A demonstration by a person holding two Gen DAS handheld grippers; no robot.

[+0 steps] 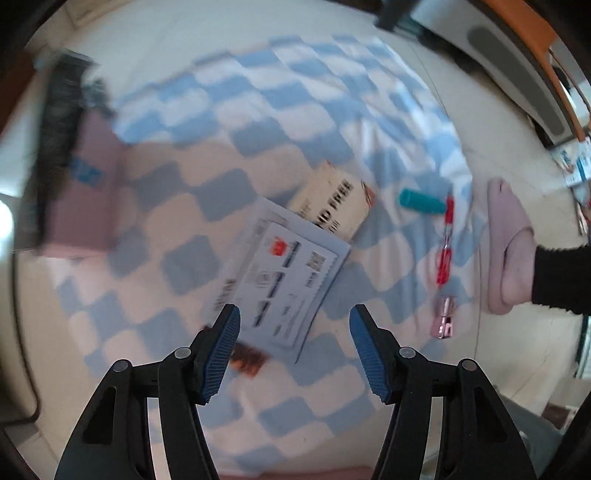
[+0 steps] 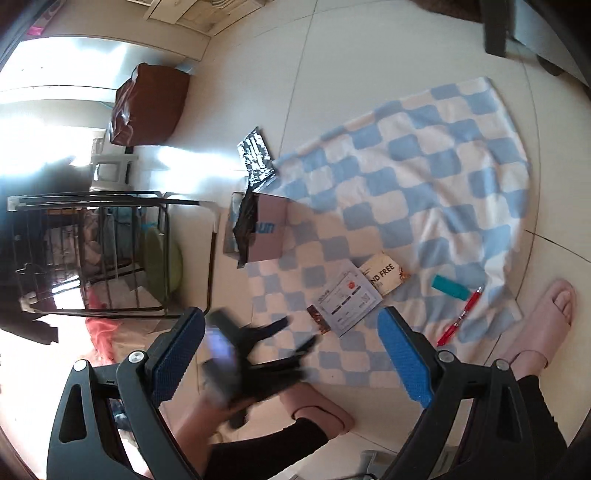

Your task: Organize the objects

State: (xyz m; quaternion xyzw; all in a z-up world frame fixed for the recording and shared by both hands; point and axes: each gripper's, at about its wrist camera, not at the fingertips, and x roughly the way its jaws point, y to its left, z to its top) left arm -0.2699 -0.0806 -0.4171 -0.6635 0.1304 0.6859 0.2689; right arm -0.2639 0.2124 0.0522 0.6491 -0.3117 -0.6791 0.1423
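Note:
A blue-and-white checkered cloth (image 1: 280, 122) (image 2: 424, 166) lies on the tiled floor. On it lie a white printed card (image 1: 286, 277) (image 2: 349, 297), a cream packet with black lettering (image 1: 332, 206) (image 2: 384, 277), a small brown packet (image 1: 247, 358) (image 2: 319, 319), a teal cap-like piece (image 1: 421, 201) (image 2: 448, 286), a red pen (image 1: 445, 243) (image 2: 460, 317) and a pink metal tube (image 1: 443, 321). A cardboard box (image 1: 92, 192) (image 2: 267, 230) stands at the cloth's edge. My left gripper (image 1: 295, 325) is open, just above the white card; it shows blurred in the right wrist view (image 2: 291, 336). My right gripper (image 2: 291, 336) is open and empty, high above the floor.
Two feet in pink slippers (image 2: 546, 317) (image 1: 506, 243) stand at the cloth's edge. A black wire rack (image 2: 107, 254) and a brown bag (image 2: 147, 103) stand to the left. A black foil bag (image 2: 256, 151) lies by the box. Furniture legs (image 2: 496, 26) stand at the far side.

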